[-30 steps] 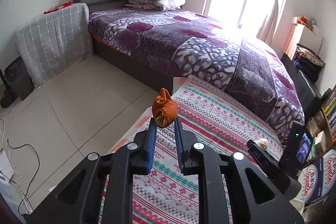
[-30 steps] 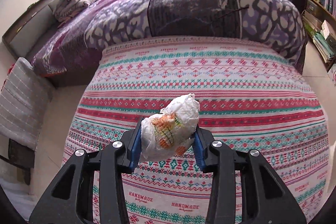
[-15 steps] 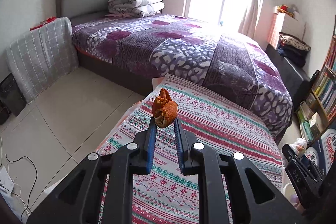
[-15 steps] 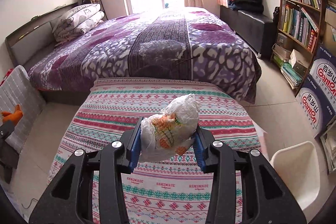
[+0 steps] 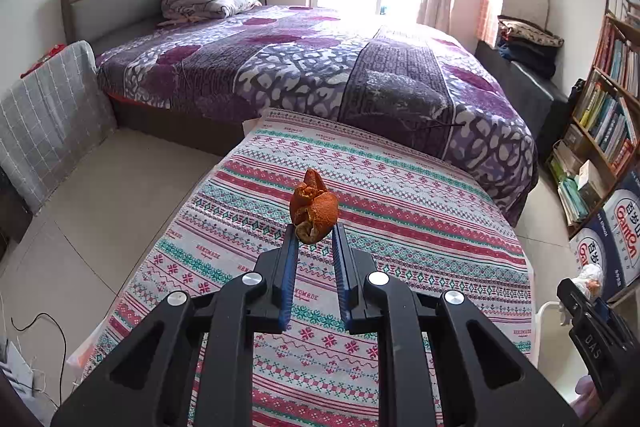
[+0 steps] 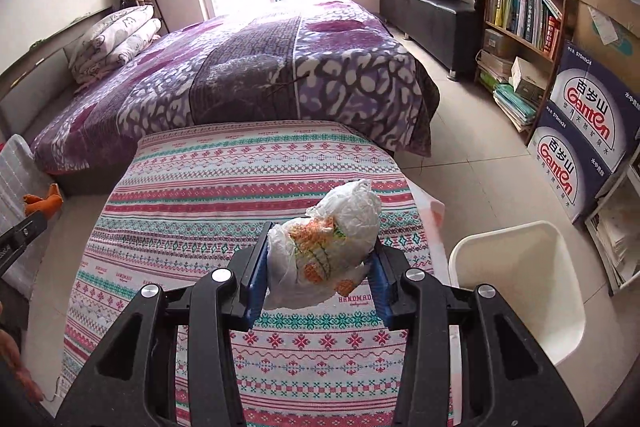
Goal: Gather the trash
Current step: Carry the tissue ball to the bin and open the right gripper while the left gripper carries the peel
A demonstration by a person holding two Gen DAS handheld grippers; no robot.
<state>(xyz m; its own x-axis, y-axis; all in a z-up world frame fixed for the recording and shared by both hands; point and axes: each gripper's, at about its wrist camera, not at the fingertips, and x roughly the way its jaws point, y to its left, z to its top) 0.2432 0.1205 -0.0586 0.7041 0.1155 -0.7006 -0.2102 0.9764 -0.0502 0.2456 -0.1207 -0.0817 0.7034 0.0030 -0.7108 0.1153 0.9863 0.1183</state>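
I am gripping a piece of orange peel (image 5: 314, 207) in my left gripper (image 5: 314, 233), its blue pads pinching the lower end so most of the peel is sticking up past the tips. It is hanging above the striped cloth (image 5: 400, 211) that is covering the low table at the foot of the purple bed (image 5: 320, 67). In my right gripper (image 6: 320, 259) I am squeezing a crumpled white plastic bag (image 6: 326, 247) with orange and green print, the pads pressing into both its sides. The bag is also being held over the striped cloth, near its right edge. A white bin (image 6: 520, 291) is standing on the floor just beside the table, below and to the right of the bag, with stacked water cartons (image 6: 588, 131) behind it.
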